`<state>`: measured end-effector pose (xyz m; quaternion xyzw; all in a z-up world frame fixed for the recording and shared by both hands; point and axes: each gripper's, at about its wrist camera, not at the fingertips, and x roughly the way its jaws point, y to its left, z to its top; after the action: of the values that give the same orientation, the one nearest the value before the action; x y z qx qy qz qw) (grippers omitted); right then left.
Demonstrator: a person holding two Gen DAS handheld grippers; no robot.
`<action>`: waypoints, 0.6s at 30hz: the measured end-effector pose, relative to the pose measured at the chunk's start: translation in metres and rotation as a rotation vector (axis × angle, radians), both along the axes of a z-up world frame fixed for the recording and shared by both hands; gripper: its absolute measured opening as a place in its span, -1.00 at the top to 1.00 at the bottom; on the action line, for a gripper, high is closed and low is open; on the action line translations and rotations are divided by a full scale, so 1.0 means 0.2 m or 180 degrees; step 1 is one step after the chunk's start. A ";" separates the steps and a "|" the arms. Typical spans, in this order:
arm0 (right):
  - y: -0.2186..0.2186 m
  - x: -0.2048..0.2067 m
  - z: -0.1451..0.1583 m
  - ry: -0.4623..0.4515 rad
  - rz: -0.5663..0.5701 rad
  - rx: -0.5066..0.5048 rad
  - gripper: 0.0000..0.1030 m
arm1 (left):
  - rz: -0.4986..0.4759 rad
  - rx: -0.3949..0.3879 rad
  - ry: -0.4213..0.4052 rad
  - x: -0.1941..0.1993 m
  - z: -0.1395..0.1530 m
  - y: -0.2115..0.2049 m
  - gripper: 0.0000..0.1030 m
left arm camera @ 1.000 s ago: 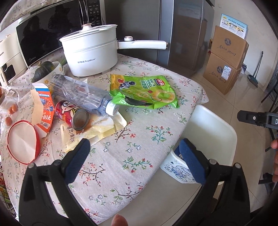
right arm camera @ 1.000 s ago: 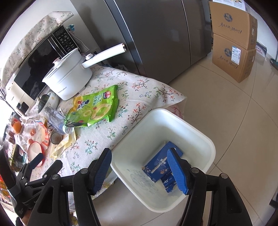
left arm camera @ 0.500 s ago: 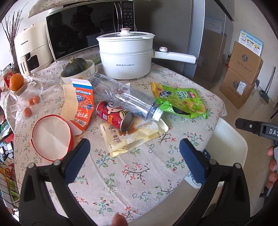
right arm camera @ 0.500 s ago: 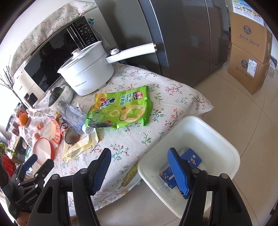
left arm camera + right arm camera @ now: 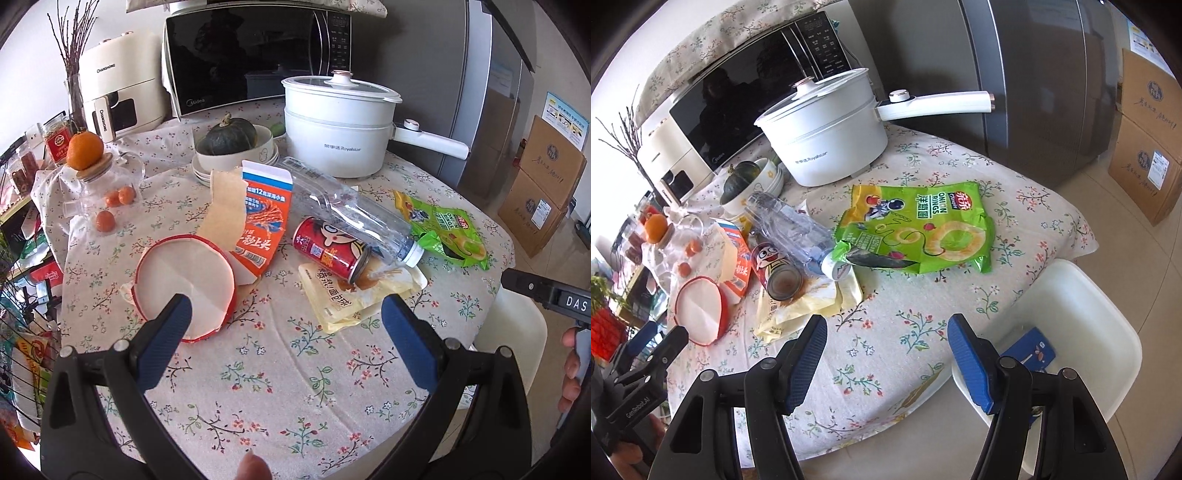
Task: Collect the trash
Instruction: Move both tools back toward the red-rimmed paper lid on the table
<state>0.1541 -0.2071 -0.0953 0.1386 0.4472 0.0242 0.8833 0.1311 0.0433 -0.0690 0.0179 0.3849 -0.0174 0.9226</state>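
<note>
Kitchen corner, round table (image 5: 303,391) under a floral cloth, tiled floor, grey fridge behind. Left gripper (image 5: 286,325) hovers low over the near edge of the table, jaws spread wide, nothing between them. Right gripper (image 5: 886,343) hangs over the table's edge beside the white bin (image 5: 1108,314), also wide open and empty; a blue packet (image 5: 1032,349) already lies in the bin.

Trash sits mid-table in one cluster. Nearest the left gripper: round red-rimmed paper lid (image 5: 184,284), flat and light, best pinched at its rim. Just beside it, a torn orange snack carton (image 5: 260,218), soft card, will crush if squeezed hard. Yellow wrapper (image 5: 347,299) lies flat under the red can (image 5: 330,249), which is on its side with its mouth toward the camera; stained there, possibly leftover liquid, hard to tell. The can is light, rolls easily, take it across the body. Clear plastic bottle (image 5: 351,214) leans across the can, capped, slippery and springy; grip near the neck. Green onion-ring bag (image 5: 916,230) lies flat further right, near the right gripper, crinkly and limp; pinch a loose edge.

Farther back, not trash: squash in a bowl (image 5: 231,142), white electric pot (image 5: 338,123), microwave (image 5: 255,55).
</note>
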 end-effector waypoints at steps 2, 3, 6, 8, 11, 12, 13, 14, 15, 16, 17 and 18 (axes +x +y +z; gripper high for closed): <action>0.05 0.01 0.00 -0.0008 0.0034 -0.0004 -0.35 | 0.0060 -0.0006 -0.0004 0.00 0.00 0.05 -0.98; 0.07 0.02 -0.01 -0.0012 0.0055 -0.0005 -0.35 | 0.0090 -0.0008 -0.0004 0.01 0.00 0.08 -0.98; 0.14 0.05 -0.01 -0.0027 0.0123 -0.0019 -0.35 | 0.0179 -0.0020 -0.0010 0.01 -0.01 0.15 -0.98; 0.18 0.07 -0.02 -0.0043 0.0171 -0.0028 -0.35 | 0.0239 -0.0029 -0.0017 0.02 -0.01 0.21 -0.98; 0.24 0.09 -0.03 -0.0071 0.0233 -0.0042 -0.36 | 0.0322 -0.0065 -0.0034 0.03 -0.03 0.29 -0.98; 0.25 0.10 -0.04 -0.0081 0.0252 -0.0044 -0.36 | 0.0343 -0.0077 -0.0040 0.03 -0.03 0.32 -0.98; 0.27 0.11 -0.04 -0.0092 0.0271 -0.0047 -0.35 | 0.0363 -0.0089 -0.0042 0.04 -0.04 0.35 -0.98; 0.29 0.12 -0.05 -0.0104 0.0291 -0.0052 -0.36 | 0.0385 -0.0099 -0.0048 0.04 -0.04 0.38 -0.98; 0.30 0.12 -0.05 -0.0117 0.0311 -0.0056 -0.36 | 0.0408 -0.0113 -0.0055 0.05 -0.05 0.40 -0.98; 0.32 0.13 -0.06 -0.0129 0.0328 -0.0056 -0.36 | 0.0430 -0.0134 -0.0061 0.05 -0.06 0.43 -0.98; 0.33 0.14 -0.06 -0.0143 0.0345 -0.0052 -0.36 | 0.0461 -0.0161 -0.0063 0.06 -0.07 0.46 -0.98; 0.34 0.15 -0.07 -0.0157 0.0362 -0.0049 -0.36 | 0.0488 -0.0196 -0.0063 0.06 -0.08 0.49 -0.98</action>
<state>0.1840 -0.1381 -0.1085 0.1056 0.4327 0.0743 0.8923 0.1441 0.1417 -0.0850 -0.0398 0.3753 0.0417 0.9251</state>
